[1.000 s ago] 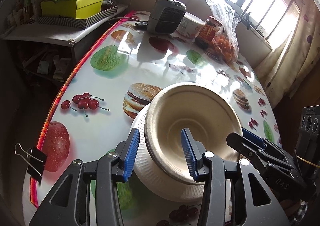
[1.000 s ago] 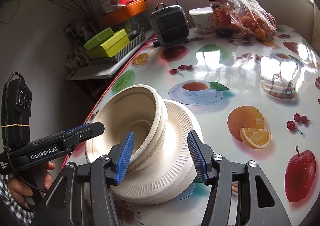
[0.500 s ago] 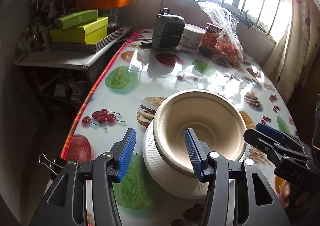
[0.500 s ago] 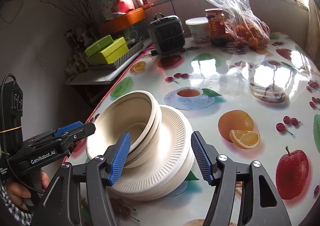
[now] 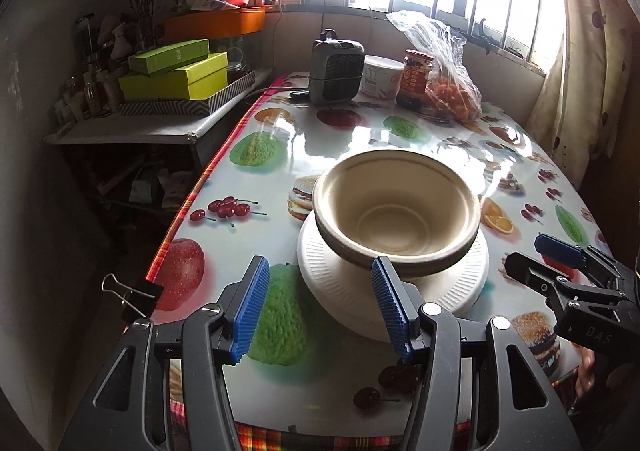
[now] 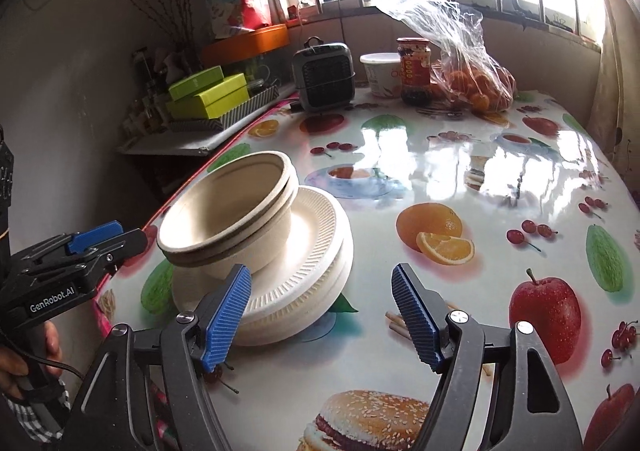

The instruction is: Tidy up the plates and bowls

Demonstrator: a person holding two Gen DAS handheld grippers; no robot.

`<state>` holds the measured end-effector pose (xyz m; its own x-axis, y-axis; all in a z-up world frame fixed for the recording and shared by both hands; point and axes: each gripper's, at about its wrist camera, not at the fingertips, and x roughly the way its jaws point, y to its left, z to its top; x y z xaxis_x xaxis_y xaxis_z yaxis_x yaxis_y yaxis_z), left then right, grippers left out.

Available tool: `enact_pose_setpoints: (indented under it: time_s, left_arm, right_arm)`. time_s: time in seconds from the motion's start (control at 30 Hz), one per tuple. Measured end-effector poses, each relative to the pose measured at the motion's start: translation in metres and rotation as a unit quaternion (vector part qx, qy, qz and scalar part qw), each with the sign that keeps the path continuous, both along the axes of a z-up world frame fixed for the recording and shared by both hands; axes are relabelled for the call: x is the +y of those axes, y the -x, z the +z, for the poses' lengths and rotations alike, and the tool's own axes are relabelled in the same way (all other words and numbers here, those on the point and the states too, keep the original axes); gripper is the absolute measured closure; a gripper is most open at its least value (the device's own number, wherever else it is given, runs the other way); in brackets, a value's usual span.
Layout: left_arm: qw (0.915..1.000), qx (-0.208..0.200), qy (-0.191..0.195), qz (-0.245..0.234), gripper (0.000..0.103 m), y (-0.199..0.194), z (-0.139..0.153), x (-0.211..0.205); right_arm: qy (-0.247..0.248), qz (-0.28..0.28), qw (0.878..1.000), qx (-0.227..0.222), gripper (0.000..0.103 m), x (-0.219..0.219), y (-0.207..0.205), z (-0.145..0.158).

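Observation:
Two nested beige bowls (image 5: 396, 207) (image 6: 232, 211) stand on a stack of white ribbed plates (image 5: 460, 291) (image 6: 312, 263) near the table's left edge. My left gripper (image 5: 320, 309) is open just short of the stack, its blue fingers (image 5: 250, 311) apart with nothing pressed between them. It also shows in the right wrist view as the left gripper (image 6: 92, 239), held in a hand beside the bowls. My right gripper (image 6: 320, 317) has its jaws opening; the plates' near edge lies just beyond its left finger and nothing is gripped. In the left wrist view the right gripper (image 5: 560, 263) is right of the plates.
The table (image 5: 360, 139) has a glossy fruit-print cover. At its far end stand a grey heater (image 5: 336, 67), a white tub (image 5: 382, 75), a red jar (image 5: 416, 75) and a bag of oranges (image 5: 452, 91). A side shelf with green boxes (image 5: 172, 75) is left; a binder clip (image 5: 132, 295) grips the table edge.
Both grippers drew back from the stack and spread their jaws wider. The left let go of the bowl rim, the right no longer straddles bowls and plates. The stack stayed put.

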<state>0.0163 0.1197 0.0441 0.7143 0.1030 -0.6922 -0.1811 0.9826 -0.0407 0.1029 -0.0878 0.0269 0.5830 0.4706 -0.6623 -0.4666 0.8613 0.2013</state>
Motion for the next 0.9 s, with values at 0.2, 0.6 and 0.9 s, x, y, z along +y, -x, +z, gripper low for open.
enact_pose_setpoints:
  time_s: [0.2,0.6,0.9]
  left_arm:
    - [0.9995,0.028,-0.003,0.014,0.049,0.019,-0.032,0.004]
    - [0.9982,0.058,0.000,0.013,0.049,0.028,-0.067,-0.003]
    - [0.9986,0.051,-0.007,0.009,0.040,0.024,-0.070,-0.010]
  right_arm:
    - [0.040,0.003,0.999,-0.012,0.027,-0.002,0.022,-0.018]
    - [0.094,-0.003,0.995,0.011,0.022,-0.001,0.032,-0.052]
    - [0.102,-0.017,0.995,0.004,0.016,0.005,0.034,-0.055]
